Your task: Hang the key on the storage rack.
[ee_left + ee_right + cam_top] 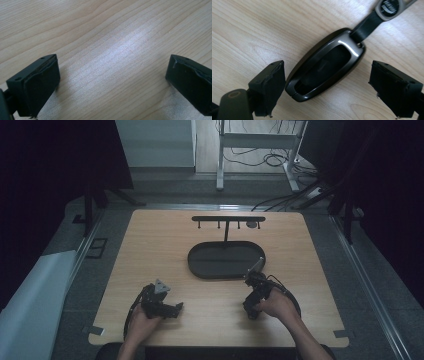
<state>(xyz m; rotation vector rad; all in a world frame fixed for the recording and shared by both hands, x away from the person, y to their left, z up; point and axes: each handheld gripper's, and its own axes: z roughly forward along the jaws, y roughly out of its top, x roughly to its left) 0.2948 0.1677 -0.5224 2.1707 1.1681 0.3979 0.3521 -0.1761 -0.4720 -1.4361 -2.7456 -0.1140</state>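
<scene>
One key fob [325, 66] lies between two spread fingers [270, 86].

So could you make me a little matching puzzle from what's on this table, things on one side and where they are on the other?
Things:
1. key fob
2. oval black tray
3. hook rack
4. left tool

Places or states:
A. far side of the table, behind the tray
B. open over bare wood
C. flat between the right tool's open jaws
D. middle of the table

Pairs: 1-C, 2-D, 3-A, 4-B
</scene>
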